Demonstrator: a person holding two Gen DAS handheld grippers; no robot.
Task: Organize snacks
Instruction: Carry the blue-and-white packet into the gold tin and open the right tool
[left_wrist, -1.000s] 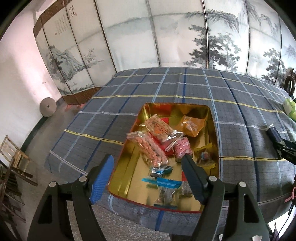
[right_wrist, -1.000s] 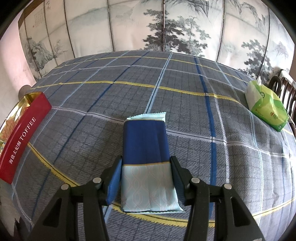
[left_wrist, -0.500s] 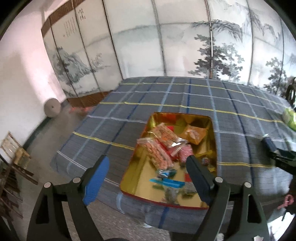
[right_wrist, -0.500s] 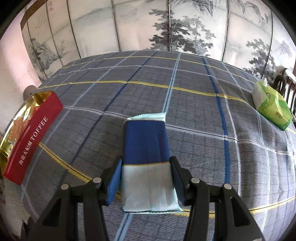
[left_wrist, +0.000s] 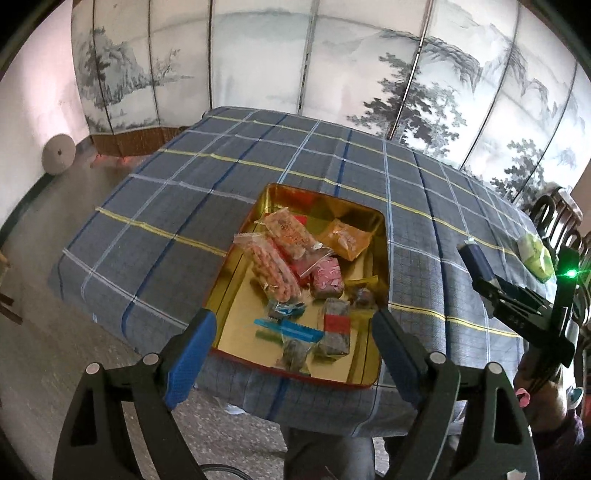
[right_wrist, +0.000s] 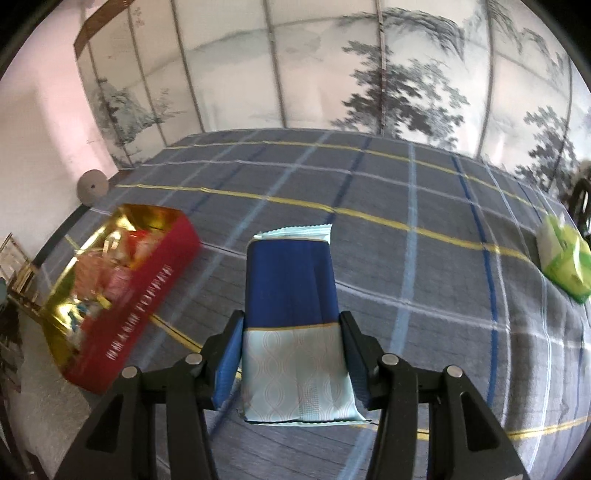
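A gold-lined red tin sits near the table's front-left corner, holding several wrapped snacks such as a pink packet and an orange pouch. My left gripper hovers open above the tin's near edge, nothing between its fingers. My right gripper is shut on a dark-blue and pale-teal snack packet, lifted off the cloth to the right of the tin. In the left wrist view that right gripper appears at the right with the blue packet in it.
A blue plaid cloth covers the table. A green tissue pack lies at the far right. Painted folding screens stand behind. The floor drops off left of the table; a dark chair back stands at the right.
My left gripper opened wider and drew back and up from the tin. My right gripper rose with the blue packet and swung left, bringing the tin further into its view.
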